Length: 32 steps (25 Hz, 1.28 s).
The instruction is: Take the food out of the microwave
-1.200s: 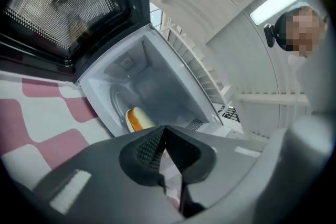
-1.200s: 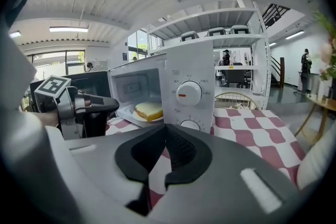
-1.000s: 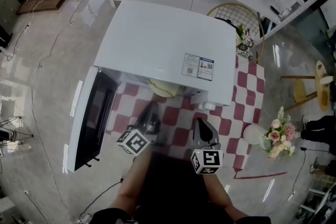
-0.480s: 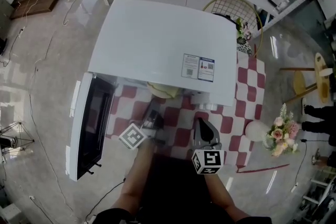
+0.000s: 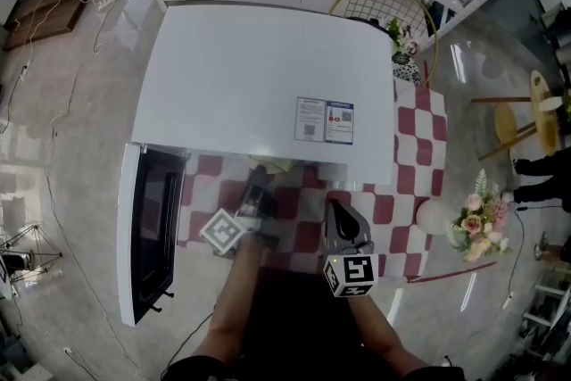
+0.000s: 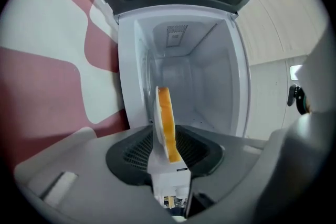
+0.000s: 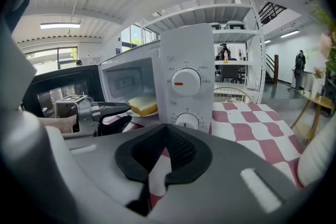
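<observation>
- Head view: looks steeply down on a white microwave [image 5: 259,85] standing on a red-and-white checked tablecloth [image 5: 406,192], with its door [image 5: 147,232] swung wide open at the left.
- Shows the left gripper [image 5: 257,192] reaching level toward the open front, tips just under the edge of the microwave's top, and the right gripper [image 5: 340,214] beside it over the cloth, before the control side.
- Catches a bunch of pink and white flowers [image 5: 477,226] near the cloth's right corner; gives no clear sight of the food.
- Left gripper view: looks straight into the white cavity [image 6: 199,76], with the door along the top of the picture.
- Shows a bread slice [image 6: 166,118], yellow with a golden crust, on a white plate [image 6: 155,113] at the mouth of the cavity, both edge-on.
- Finds the jaws spread wide, having just been opening, one to each face of the plate, with the plate's near rim reaching into the gap; no telling of contact between pads and plate.
- Right gripper view: looks past the control panel [image 7: 199,55] and its two dials [image 7: 186,82] to the plate and bread slice at the front of the cavity, partly hidden behind that panel.
- Shows the left gripper from the side, one jaw above the other and apart, tips at the plate's rim.
- Finds the right gripper's own jaws a narrow gap apart, with only checked cloth showing through and nothing pinched.
</observation>
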Available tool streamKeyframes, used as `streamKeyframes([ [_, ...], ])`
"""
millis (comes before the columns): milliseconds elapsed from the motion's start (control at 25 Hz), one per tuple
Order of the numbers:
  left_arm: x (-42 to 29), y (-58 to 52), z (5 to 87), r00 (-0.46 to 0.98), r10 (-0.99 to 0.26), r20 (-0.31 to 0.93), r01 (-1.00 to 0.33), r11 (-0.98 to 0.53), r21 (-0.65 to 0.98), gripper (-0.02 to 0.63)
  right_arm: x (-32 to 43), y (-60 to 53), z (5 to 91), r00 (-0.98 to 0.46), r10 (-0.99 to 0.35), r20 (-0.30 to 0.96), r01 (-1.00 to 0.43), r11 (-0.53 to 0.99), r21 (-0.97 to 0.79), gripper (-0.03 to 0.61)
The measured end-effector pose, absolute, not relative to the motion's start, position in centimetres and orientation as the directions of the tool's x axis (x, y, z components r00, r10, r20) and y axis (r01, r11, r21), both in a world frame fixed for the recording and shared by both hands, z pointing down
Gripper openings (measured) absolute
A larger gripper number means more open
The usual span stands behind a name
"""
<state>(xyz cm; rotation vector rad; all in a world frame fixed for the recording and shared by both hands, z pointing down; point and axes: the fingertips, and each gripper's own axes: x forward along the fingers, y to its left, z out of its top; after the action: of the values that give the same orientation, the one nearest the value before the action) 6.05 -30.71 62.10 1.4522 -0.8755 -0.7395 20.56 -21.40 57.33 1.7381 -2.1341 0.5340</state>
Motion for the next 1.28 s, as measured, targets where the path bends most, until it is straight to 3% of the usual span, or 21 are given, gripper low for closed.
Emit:
streamKeyframes([
  [600,6.8,-31.7,63.4,0.517,-0.854,0.057,-0.029,0.05,0.998,0.12,20.6,-21.8,58.7,-0.18,-0.842,0.509,-0.983,0.164,-0.077,0.002],
  [840,6.6,-31.7,63.1,0.516,-0.856,0.047,-0.049,0.025,0.998,0.018,20.5,-21.9,58.9,-0.182,-0.838,0.515,-0.983,0.168,-0.074,0.002],
  [1280,6.7,-31.5,63.2,0.513,-0.856,0.058,-0.028,0.051,0.998,0.021,20.6,-21.9,59.1,-0.187,-0.833,0.52,-0.982,0.174,-0.073,0.002],
])
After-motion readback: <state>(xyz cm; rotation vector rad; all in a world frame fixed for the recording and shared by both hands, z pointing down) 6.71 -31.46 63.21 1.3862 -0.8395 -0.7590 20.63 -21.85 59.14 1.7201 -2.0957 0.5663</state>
